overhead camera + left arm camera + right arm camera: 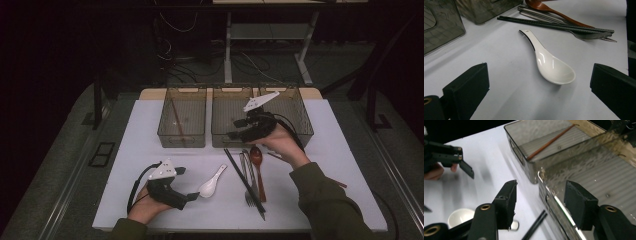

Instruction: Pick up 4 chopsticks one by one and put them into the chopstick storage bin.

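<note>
A white ceramic spoon [212, 182] lies on the white table, bowl toward the person. My left gripper [187, 183] rests low at the front left, open, its jaws standing wide to either side of the spoon's bowl [554, 67] without touching it. My right gripper [235, 128] hovers over the front rim of the middle bin [220, 141], pointing left. It is open with nothing between its jaws [544, 203]. A brown chopstick [549, 142] lies in the left bin [182, 141].
Black chopsticks [244, 182], a metal fork [250, 192] and a wooden spoon [257, 159] lie side by side right of the white spoon. Another brown chopstick [276, 157] lies partly under the right hand. A third bin [300, 116] stands at the back right.
</note>
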`<state>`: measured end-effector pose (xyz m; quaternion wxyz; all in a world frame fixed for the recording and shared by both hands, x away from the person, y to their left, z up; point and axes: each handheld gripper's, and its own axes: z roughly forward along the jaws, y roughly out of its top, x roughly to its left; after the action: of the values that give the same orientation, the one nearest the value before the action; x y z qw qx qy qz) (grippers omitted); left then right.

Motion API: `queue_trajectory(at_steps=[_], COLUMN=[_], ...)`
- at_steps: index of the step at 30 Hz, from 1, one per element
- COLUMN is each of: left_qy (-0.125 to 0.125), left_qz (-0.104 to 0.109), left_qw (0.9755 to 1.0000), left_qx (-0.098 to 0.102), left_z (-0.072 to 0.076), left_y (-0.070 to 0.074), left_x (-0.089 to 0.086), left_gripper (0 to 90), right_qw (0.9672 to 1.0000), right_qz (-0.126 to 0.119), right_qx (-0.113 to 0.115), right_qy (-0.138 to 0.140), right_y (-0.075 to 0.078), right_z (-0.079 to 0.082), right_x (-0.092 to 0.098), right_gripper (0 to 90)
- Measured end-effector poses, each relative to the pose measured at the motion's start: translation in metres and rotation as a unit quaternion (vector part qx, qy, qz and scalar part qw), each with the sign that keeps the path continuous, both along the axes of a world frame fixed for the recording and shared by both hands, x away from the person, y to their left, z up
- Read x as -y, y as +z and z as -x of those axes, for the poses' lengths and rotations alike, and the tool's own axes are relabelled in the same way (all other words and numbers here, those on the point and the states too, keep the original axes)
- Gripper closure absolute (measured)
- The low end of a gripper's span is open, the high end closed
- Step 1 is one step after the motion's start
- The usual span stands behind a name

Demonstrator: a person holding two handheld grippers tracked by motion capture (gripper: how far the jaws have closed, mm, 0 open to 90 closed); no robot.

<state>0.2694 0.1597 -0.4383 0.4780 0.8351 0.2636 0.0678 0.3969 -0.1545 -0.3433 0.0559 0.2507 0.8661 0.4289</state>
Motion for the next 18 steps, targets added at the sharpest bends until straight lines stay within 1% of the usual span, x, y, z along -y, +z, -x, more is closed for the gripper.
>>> queue_trajectory(at_steps=[4,8,11,13,16,18], left_qy=[0.000,0.001,0.000,0.001,0.000,0.001], left_qz=[0.000,0.000,-0.001,0.000,0.000,0.000], left_qw=[1.0000,1.0000,1.0000,1.0000,1.0000,1.0000], left_qx=[0.000,0.000,0.001,0.001,0.001,0.000], left_z=[0.000,0.000,0.000,0.000,0.000,0.000], left_y=[0.000,0.000,0.000,0.000,0.000,0.000], left_x=[0.000,0.000,0.000,0.000,0.000,0.000], left_gripper=[1.4,1.4,1.4,1.4,1.4,1.4], right_qw=[1.0000,1.0000,0.9999,0.9999,0.9997,0.9996], right_qz=[0.005,0.001,0.002,0.005,0.009,0.011], right_qx=[0.000,-0.002,-0.004,-0.003,-0.010,-0.010], right_qy=[-0.006,-0.008,-0.011,-0.013,-0.021,-0.024], right_y=[-0.003,-0.009,-0.013,-0.017,-0.024,-0.028], right_z=[0.009,0.016,0.021,0.025,0.030,0.034], right_x=[0.013,0.027,0.038,0.046,0.060,0.070], right_gripper=[41.4,39.7,38.4,37.5,35.6,34.4])
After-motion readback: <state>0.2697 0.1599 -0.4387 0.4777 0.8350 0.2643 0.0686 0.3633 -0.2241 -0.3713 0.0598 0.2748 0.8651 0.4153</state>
